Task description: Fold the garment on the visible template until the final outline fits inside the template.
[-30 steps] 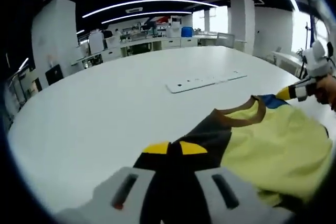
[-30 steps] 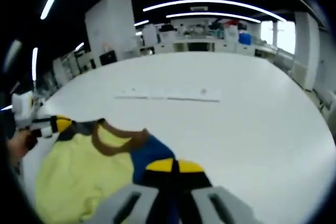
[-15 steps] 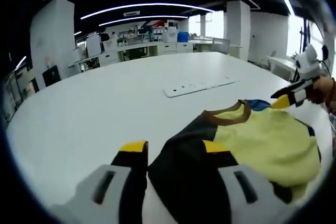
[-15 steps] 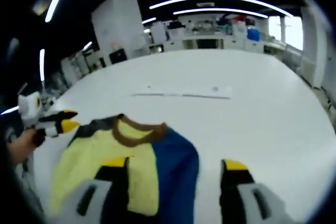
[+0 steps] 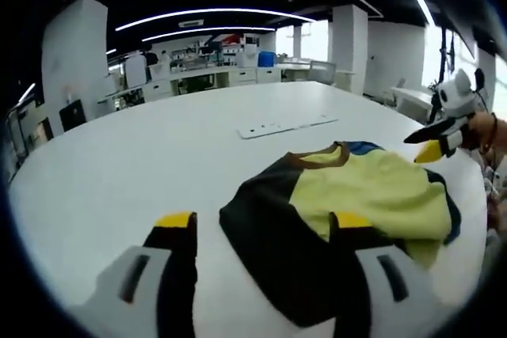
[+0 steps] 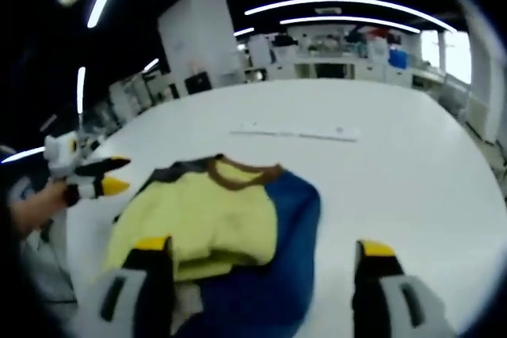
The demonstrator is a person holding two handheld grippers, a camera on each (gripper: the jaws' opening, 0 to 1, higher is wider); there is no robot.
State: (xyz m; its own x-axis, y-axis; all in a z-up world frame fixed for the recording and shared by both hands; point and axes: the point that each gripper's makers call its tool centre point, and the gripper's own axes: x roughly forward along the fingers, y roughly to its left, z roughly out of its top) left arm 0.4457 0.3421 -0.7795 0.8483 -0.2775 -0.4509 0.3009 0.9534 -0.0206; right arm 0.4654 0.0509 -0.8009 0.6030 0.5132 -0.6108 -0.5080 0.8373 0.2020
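Garment (image 5: 348,203) flat on table (image 5: 142,164), no legible writing; left gripper (image 5: 265,223), right gripper (image 6: 257,247) wide apart.

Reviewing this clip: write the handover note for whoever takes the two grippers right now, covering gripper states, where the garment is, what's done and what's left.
Left gripper: open, holding nothing, jaws standing either side of the garment's dark edge.
Right gripper: open, holding nothing, above the blue side of the garment.
Garment (yellow, with dark and blue sleeves and a brown collar): lies loose and bunched on the white table, with the collar toward the long white strip farther back.
Done: garment laid down.
Left: I can't make out a template outline under it, so locate that, then flatten and fold the garment to fit inside it.
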